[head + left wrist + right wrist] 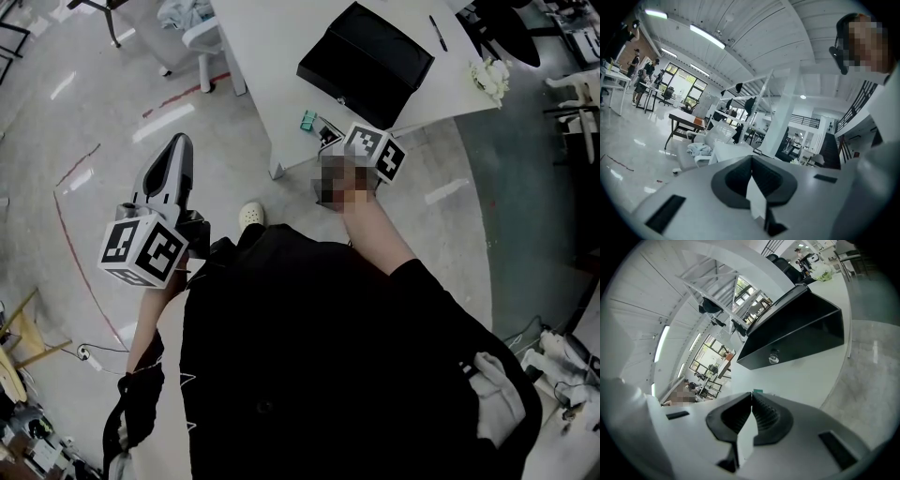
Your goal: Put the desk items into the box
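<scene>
Desk items: small green piece (307, 120) at the worktop (262, 56) edge, 7 o'clock of the black box (366, 64), and a dark pen (438, 33) at its 2 o'clock; both probably light and stiff, best pinched across the middle. Box interior not visible. Left gripper (751, 157) and right gripper (751, 392): fingers closed tip to tip, holding nothing.

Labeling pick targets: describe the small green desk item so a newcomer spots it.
Start at the white table, then find the big black box on it. In front of the box's left corner, by the table edge, sits the green item. It is the only coloured thing there, unlike the thin black pen farther back.
</scene>
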The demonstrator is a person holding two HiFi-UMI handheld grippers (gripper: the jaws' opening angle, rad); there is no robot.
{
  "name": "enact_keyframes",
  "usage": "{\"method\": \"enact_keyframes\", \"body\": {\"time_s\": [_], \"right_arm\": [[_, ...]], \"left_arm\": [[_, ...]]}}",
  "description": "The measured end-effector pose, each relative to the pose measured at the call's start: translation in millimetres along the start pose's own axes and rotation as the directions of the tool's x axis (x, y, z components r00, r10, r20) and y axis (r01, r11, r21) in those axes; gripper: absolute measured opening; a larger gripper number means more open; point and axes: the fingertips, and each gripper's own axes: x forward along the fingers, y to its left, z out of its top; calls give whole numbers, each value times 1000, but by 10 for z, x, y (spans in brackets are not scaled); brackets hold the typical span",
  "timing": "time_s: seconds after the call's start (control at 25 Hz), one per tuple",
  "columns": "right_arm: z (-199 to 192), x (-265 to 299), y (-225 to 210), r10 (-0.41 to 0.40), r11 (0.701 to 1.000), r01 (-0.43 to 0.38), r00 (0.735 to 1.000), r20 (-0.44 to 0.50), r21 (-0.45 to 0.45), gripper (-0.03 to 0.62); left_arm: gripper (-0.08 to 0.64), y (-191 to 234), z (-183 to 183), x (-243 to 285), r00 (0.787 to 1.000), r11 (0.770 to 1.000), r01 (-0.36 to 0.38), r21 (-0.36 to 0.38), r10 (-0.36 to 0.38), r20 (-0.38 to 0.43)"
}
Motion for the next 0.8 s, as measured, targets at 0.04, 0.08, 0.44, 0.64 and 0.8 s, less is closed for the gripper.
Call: {"method": "enact_keyframes", "body": {"time_s": [0.04,0.08,0.44,0.64,0.8], "right_arm": [[-3,0,2,-3,1000,3,1000,1,0,12],[-6,-1,3,-5,1000,5,1000,3,0,12],[84,-64,75,-27,1000,27,998,49,-13,12],[230,-86,196,-22,1000,24,996,84,-18,12],[424,-138,284,-22,999,25,991,134,-24,12]], "left_arm": [[9,7,10,7,1000,1000,4,1,-4,0],[9,13,19,14,1000,1000,8,2,-8,-1],[9,21,161,143,998,998,64,6,-64,4],[9,1,287,303,994,993,113,17,-113,6],[9,-63,386,506,986,986,165,22,-165,4]]}}
